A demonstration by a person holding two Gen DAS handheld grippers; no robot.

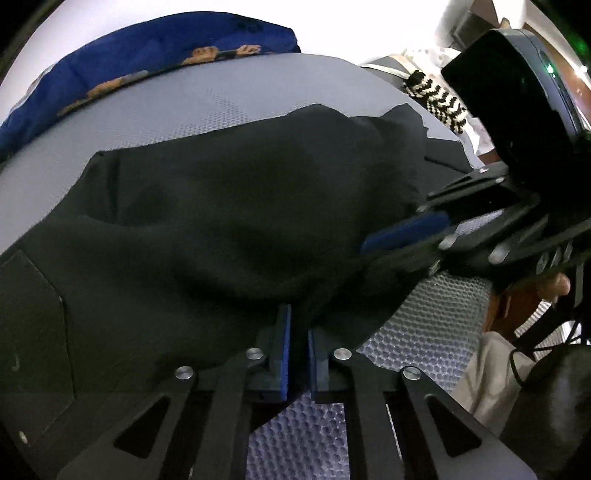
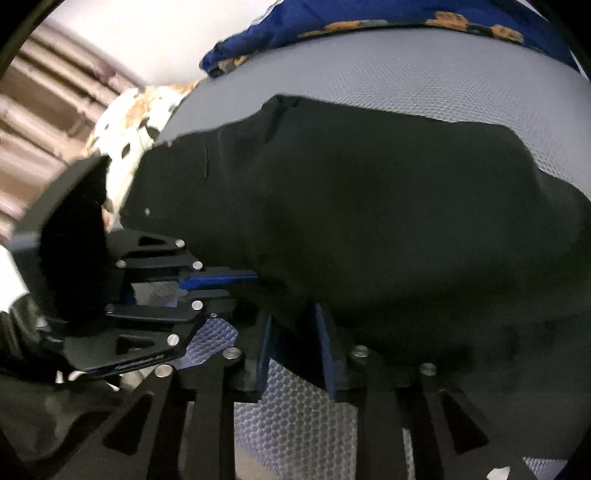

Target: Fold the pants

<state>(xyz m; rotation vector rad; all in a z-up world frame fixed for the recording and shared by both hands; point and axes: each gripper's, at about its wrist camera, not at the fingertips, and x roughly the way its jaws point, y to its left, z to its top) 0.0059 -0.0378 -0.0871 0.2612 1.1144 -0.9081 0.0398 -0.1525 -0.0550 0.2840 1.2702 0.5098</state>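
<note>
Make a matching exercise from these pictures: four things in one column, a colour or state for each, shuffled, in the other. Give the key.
Things:
1. pants
2. bed sheet
3. pillow
4. left gripper

Colour or state:
A. dark blue with orange print
B. black, bunched up
C. shut on the cloth's near edge
D. grey, honeycomb weave

Pairs: 1-B, 2-D, 3-A, 4-C

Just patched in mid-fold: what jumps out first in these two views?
The black pants heaped across the grey honeycomb-textured surface fill both views. The left gripper is pinched shut on their near edge; the right gripper has its jaws parted around the fabric. A blue patterned cloth lies behind.
</note>
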